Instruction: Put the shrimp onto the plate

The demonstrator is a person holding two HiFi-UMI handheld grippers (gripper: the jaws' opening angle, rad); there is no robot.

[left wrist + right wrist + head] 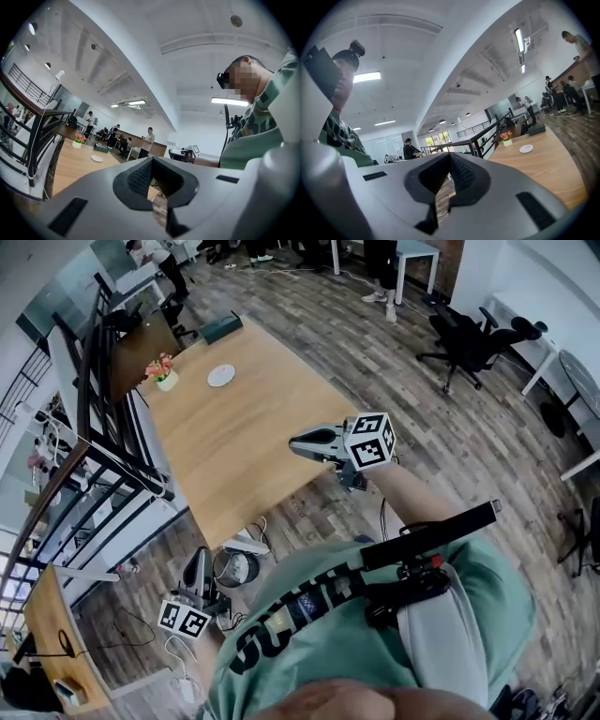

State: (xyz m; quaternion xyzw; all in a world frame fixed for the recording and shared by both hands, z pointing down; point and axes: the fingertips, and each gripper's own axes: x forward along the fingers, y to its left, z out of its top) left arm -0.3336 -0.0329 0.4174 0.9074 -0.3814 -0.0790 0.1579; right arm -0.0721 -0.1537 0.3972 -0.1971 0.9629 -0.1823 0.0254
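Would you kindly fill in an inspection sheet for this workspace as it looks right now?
Surface: wooden table, mostly bare.
Job's things: white plate near the table's far end; shrimp nothing seen.
Clutter: flower pot beside the plate; dark box at the far edge.
Grippers: left gripper shut and empty, over the floor; right gripper shut and empty, over the table's near end.
Cables: loose cables on the floor by the table.
Surroundings: railing, office chairs, people in the background.
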